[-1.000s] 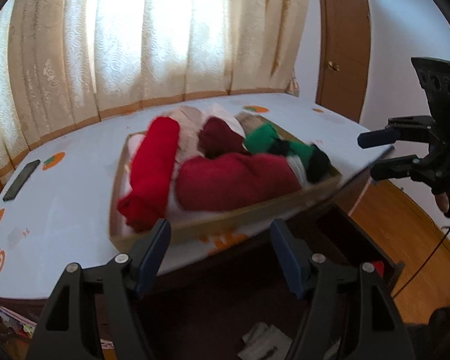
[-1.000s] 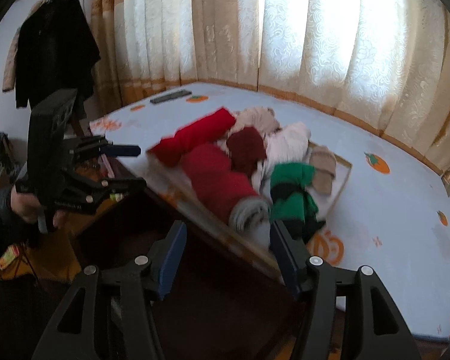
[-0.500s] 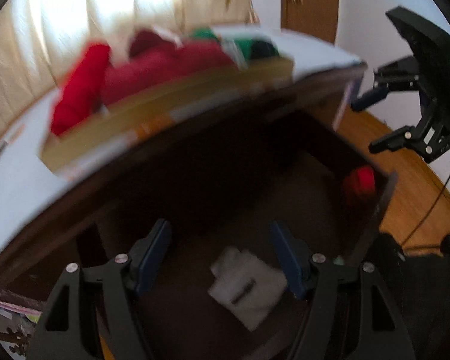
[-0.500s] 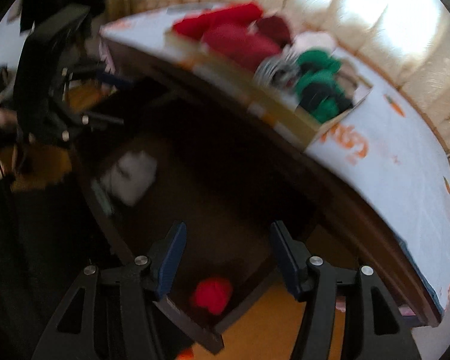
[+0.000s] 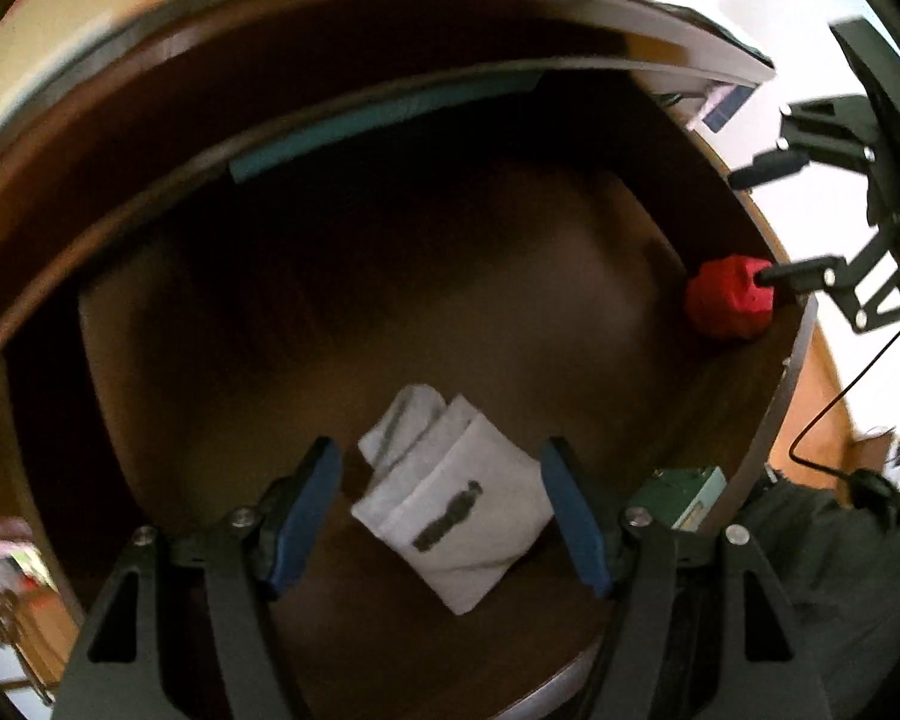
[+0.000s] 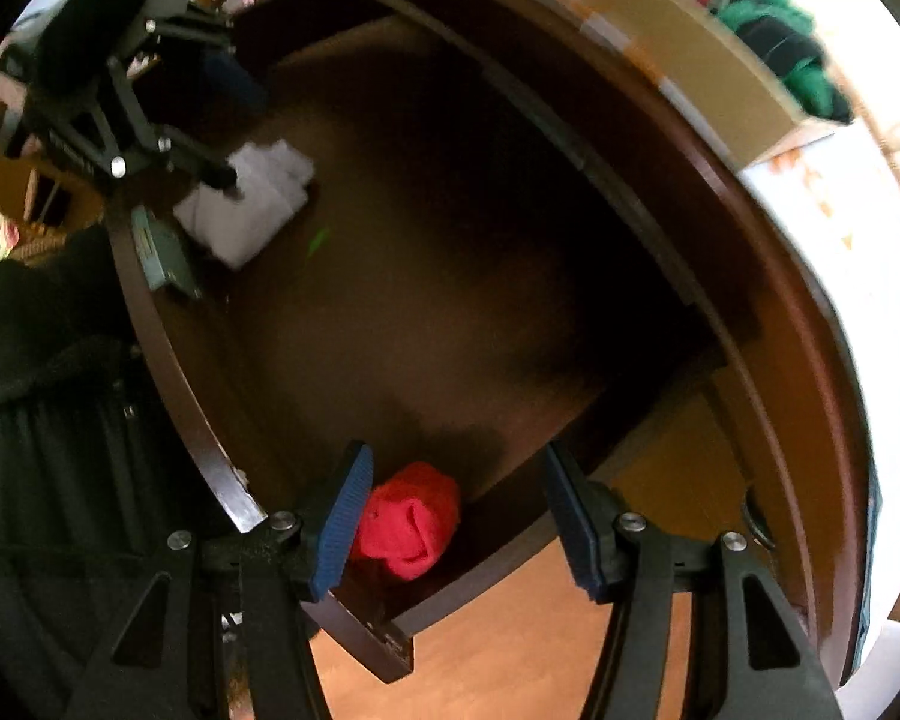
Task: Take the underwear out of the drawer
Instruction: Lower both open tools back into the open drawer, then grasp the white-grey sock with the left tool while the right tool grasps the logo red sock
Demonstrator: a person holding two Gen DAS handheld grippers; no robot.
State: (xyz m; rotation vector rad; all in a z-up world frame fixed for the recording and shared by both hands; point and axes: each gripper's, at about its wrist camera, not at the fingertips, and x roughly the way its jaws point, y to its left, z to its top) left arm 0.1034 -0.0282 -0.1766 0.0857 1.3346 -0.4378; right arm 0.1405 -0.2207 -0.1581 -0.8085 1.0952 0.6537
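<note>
In the open drawer (image 5: 768, 420), white underwear (image 5: 456, 498) lies between the left claw's (image 5: 441, 510) spread, empty jaws

The far part of the drawer (image 5: 390, 276) floor, behind the white folded underwear (image 5: 456, 504), is dark and smeared, so what lies there cannot be told. Near the white underwear, a green box (image 5: 684, 495) is half hidden behind the drawer's front rim, its label unreadable. In the right wrist view, the clothes (image 6: 768, 42) above the drawer are cut off by the picture's edge.

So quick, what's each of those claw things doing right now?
Left gripper: open, over the white bundle, holding nothing.
Right gripper: open, around the red bundle, holding nothing.
</note>
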